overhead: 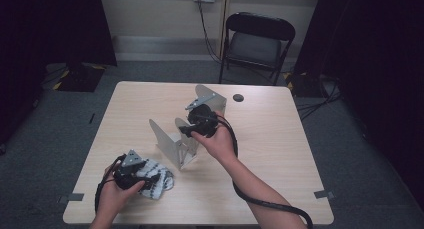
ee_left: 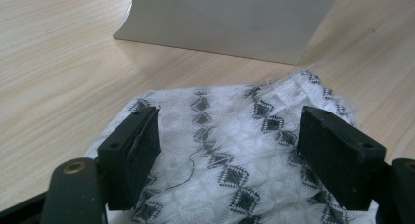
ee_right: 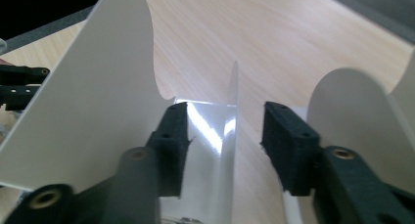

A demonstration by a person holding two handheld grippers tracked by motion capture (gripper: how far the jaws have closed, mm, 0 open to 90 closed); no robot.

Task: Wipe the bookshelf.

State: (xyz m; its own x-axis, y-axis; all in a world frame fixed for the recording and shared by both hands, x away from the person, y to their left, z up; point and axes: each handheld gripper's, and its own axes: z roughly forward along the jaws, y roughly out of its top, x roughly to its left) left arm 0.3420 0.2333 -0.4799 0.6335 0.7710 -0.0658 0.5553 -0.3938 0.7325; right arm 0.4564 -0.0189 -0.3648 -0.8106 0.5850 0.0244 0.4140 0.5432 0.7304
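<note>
Nearest the person, the left gripper (overhead: 131, 175) rests on the patterned cloth (ee_left: 230, 150) at the table's (overhead: 280, 154) near left, jaws apart over the fabric, not clamping it; farther in, the right gripper (ee_right: 225, 136) straddles 1 thin divider (ee_right: 231, 136) of the metal rack (overhead: 177, 141), pads not yet touching. If they close off-centre, I judge the light rack could tip or slide.

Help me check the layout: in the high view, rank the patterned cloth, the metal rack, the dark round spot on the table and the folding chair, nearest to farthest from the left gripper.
1. Patterned cloth, under the left gripper.
2. Metal rack, mid-table.
3. Dark round spot, far right.
4. Folding chair, beyond the table.
</note>
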